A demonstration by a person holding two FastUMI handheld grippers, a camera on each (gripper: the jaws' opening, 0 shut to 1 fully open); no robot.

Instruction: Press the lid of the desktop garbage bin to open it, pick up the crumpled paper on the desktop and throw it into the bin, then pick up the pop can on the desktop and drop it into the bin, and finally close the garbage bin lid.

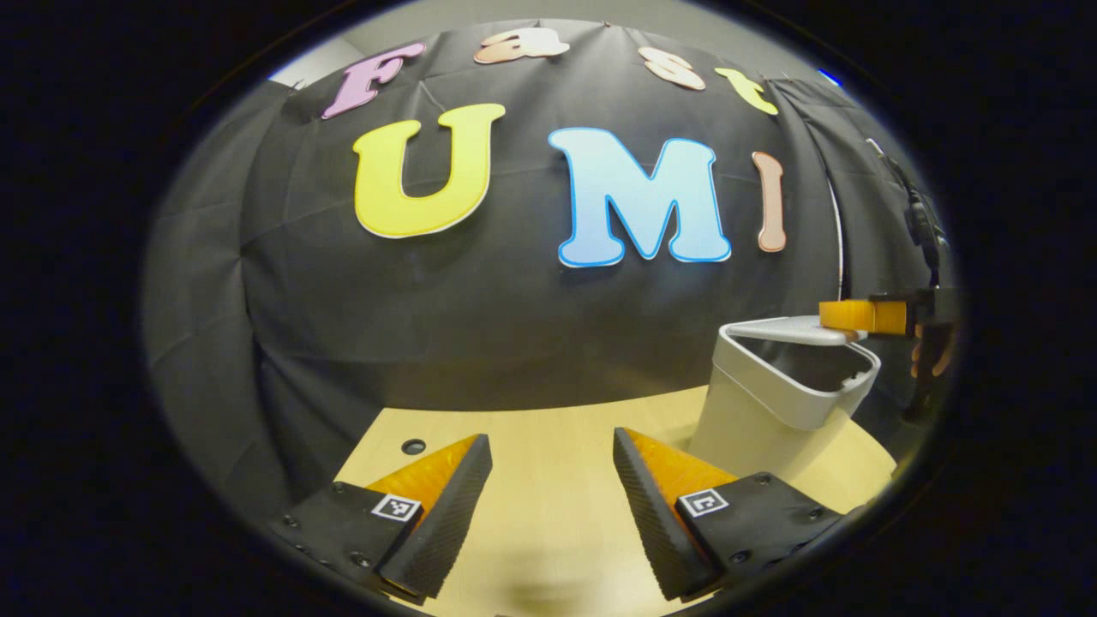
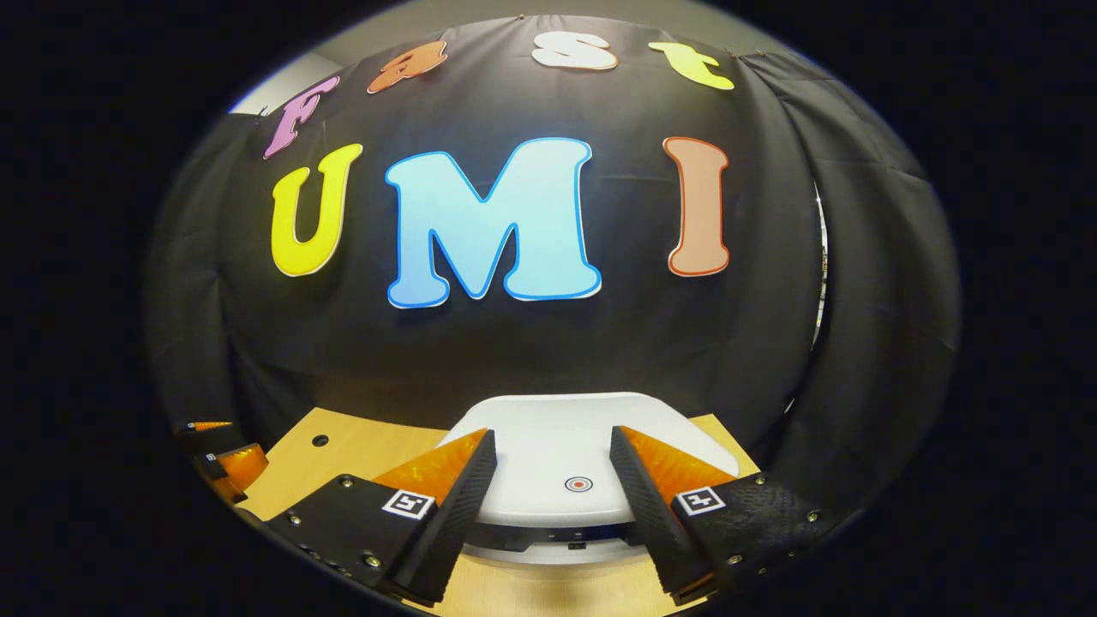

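Right tool (image 2: 548, 480) was spread wide, nothing between its fingers, hovering just above the bin lid (image 2: 591, 446), the small round button mark (image 2: 578, 484) sitting between the two fingers. From the left gripper view the bin (image 1: 771, 411) stood at the right end of the table (image 1: 548, 437) with the lid tilted up at its near edge, a dark gap showing under it, and the right tool (image 1: 861, 315) sat at the lid's edge; couldn't tell if it was touching. Left tool (image 1: 553, 480) was also spread, empty, held low over bare table, well apart from the bin. Crumpled paper and can: not spotted here. My read: step in hand was opening the lid by pressing. To do it well, come straight down on the button mark with one fingertip, short firm push, then lift clear so the lid can swing; don't shove sideways, bin looked light and could slide.
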